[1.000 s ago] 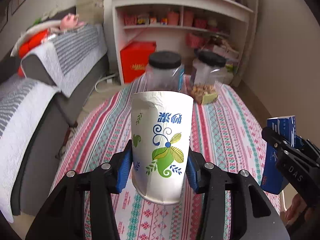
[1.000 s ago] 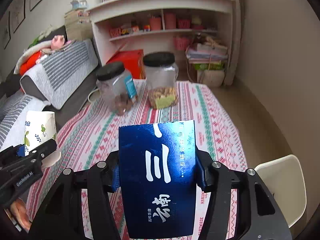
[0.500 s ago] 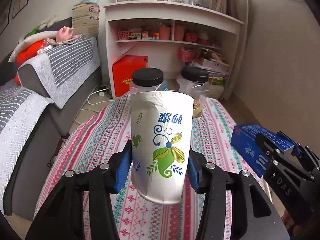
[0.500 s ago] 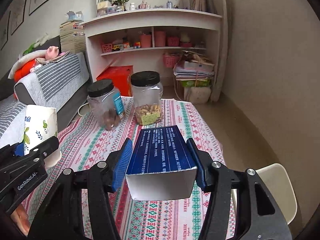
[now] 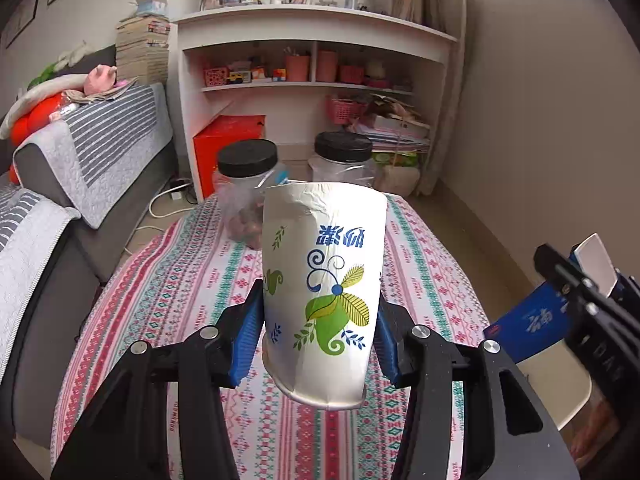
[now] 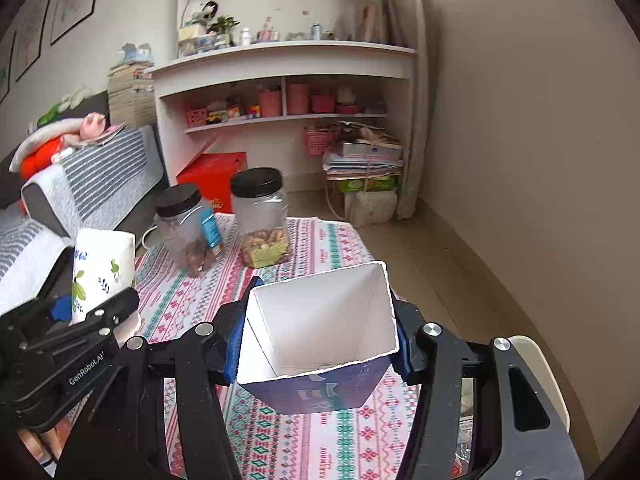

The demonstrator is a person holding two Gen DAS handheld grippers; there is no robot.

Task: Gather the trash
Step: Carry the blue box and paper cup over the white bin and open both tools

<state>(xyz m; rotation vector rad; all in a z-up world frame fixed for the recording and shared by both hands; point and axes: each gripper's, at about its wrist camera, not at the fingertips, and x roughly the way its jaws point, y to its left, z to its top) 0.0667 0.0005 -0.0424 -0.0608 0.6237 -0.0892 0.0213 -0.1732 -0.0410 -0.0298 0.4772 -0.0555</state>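
My left gripper [image 5: 316, 340] is shut on a white paper cup [image 5: 324, 292] with a green and blue leaf print, held upside down above the patterned tablecloth [image 5: 192, 280]. The same cup [image 6: 102, 272] shows at the left of the right wrist view, in the left gripper [image 6: 80, 320]. My right gripper [image 6: 318, 340] is shut on a blue carton [image 6: 320, 336], tipped so its open white inside faces the camera. In the left wrist view the carton [image 5: 536, 320] and the right gripper [image 5: 580, 296] appear at the right edge.
Two clear jars with black lids [image 6: 188, 236] [image 6: 262, 220] stand at the far end of the table, holding snacks. A grey sofa [image 5: 80, 168] runs along the left. A white shelf unit [image 5: 312, 80] and a red box [image 5: 228, 140] stand behind. A white chair [image 6: 536, 364] sits at right.
Both grippers pulled back from the table and rose. The blue carton tipped from upright, label facing me, to lying back with its open end toward the camera. The cup stays gripped.
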